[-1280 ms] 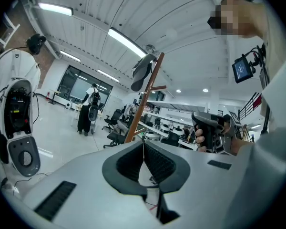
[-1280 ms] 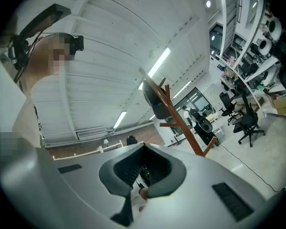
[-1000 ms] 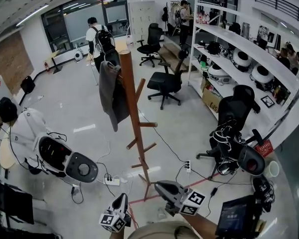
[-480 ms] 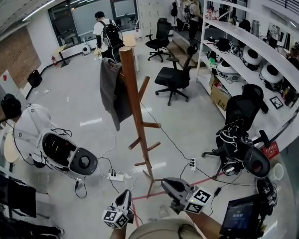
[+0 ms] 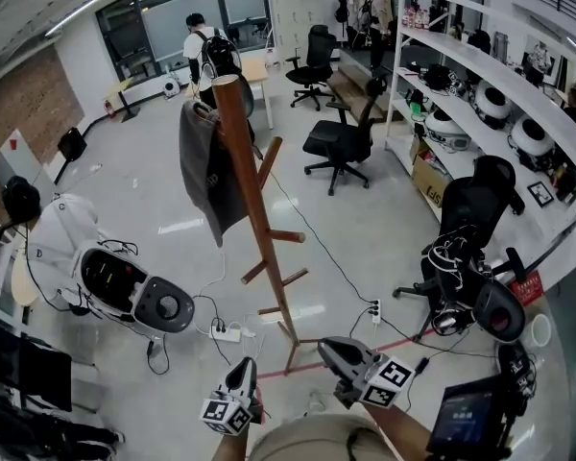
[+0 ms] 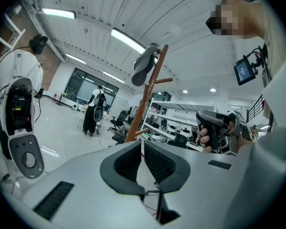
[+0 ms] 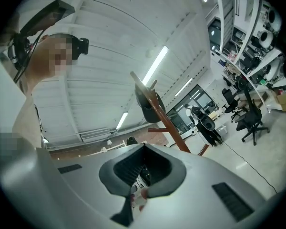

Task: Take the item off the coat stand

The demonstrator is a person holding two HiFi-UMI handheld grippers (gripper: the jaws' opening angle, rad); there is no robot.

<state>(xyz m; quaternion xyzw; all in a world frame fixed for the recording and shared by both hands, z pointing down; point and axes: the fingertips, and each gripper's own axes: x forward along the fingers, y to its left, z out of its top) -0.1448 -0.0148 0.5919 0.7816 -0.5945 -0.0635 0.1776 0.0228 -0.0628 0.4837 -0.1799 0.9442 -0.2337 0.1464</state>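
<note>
Left gripper (image 6: 142, 151): jaws pressed together, nothing held. Right gripper (image 7: 143, 168): jaws set slightly apart, nothing gripped. Both are held low, close to body, well apart from dark garment (image 5: 206, 176). Garment is hung from top peg on left side of coat stand (image 5: 254, 219), long axis straight down along post. Garment is seen ahead and high above both jaw lines. Left gripper is judged better placed, being on garment's side; jaws must be opened and raised first.
</note>
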